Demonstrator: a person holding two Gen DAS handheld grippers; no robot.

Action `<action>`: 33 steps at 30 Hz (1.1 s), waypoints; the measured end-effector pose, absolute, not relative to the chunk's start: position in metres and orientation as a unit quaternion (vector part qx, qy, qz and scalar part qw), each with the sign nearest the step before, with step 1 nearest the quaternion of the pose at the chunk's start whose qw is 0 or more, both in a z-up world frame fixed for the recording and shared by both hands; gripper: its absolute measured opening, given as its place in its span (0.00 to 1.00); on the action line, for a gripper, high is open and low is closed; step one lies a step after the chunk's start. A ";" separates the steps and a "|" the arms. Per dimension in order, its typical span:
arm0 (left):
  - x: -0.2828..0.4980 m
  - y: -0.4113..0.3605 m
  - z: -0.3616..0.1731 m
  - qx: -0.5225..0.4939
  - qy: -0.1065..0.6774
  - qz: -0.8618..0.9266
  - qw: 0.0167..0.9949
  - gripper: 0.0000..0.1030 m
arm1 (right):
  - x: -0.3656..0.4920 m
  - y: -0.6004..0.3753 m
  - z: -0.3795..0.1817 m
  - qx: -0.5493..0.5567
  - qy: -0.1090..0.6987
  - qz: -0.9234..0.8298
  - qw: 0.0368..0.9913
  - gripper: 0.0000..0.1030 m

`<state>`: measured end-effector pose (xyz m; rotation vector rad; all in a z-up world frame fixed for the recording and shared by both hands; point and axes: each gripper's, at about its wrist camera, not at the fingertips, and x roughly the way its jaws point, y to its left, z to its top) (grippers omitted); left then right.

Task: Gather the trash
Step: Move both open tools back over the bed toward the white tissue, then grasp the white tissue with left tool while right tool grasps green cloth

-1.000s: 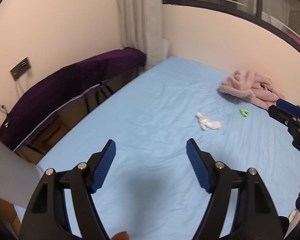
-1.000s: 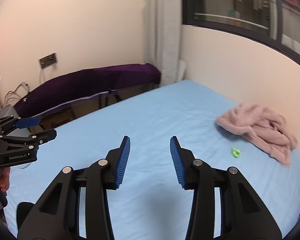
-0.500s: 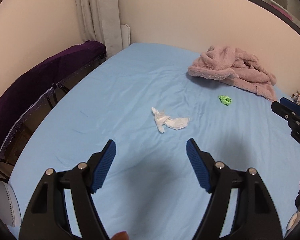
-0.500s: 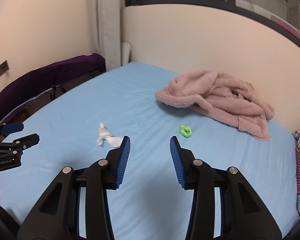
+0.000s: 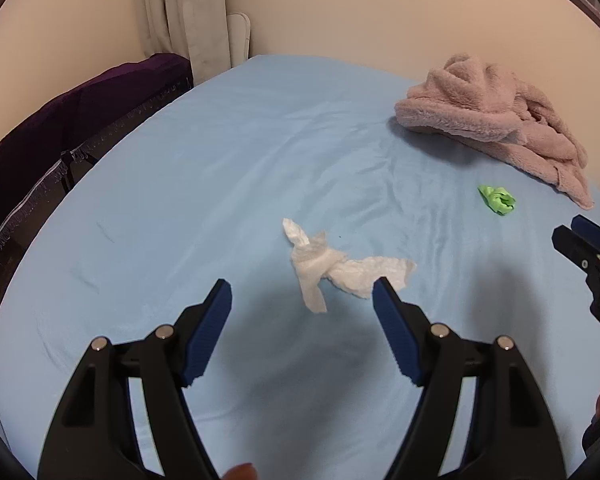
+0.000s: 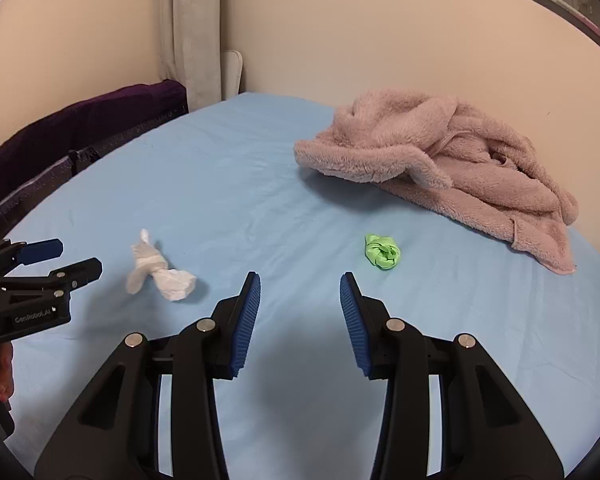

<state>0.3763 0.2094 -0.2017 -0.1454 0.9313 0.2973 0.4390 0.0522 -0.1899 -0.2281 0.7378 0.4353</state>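
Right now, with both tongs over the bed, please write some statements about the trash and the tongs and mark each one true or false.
1. The white tissue lies on the blue sheet, not held. True.
2. The left tongs are shut on the tissue. False: they are open, and the tissue lies just ahead of them.
3. The green scrap rests on top of the pink robe. False: it lies on the sheet, apart from the robe.
4. The right tongs are open and hold nothing. True.
5. The robe is crumpled near the wall. True.
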 end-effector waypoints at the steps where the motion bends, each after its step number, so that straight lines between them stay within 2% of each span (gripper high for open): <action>1: 0.382 0.212 -0.208 -0.073 0.447 0.144 0.880 0.71 | 0.444 0.053 -0.196 -0.112 0.358 0.208 0.903 0.39; 14: 0.431 0.214 -0.274 -0.060 0.475 0.135 0.868 0.70 | 0.482 0.038 -0.233 -0.098 0.371 0.177 0.906 0.39; 18: 0.436 0.208 -0.283 -0.058 0.480 0.125 0.867 0.50 | 0.491 0.028 -0.238 -0.093 0.373 0.166 0.908 0.39; 20: 0.437 0.204 -0.285 -0.053 0.477 0.126 0.868 0.45 | 0.496 0.023 -0.240 -0.091 0.373 0.162 0.909 0.39; 22: 0.438 0.200 -0.284 -0.046 0.472 0.122 0.872 0.37 | 0.503 0.019 -0.242 -0.087 0.375 0.157 0.909 0.39; 27: 0.441 0.193 -0.282 -0.031 0.464 0.119 0.877 0.30 | 0.528 0.014 -0.249 -0.082 0.384 0.149 0.908 0.39; 33: 0.449 0.187 -0.272 -0.020 0.453 0.113 0.884 0.28 | 0.563 0.019 -0.262 -0.093 0.385 0.131 0.909 0.39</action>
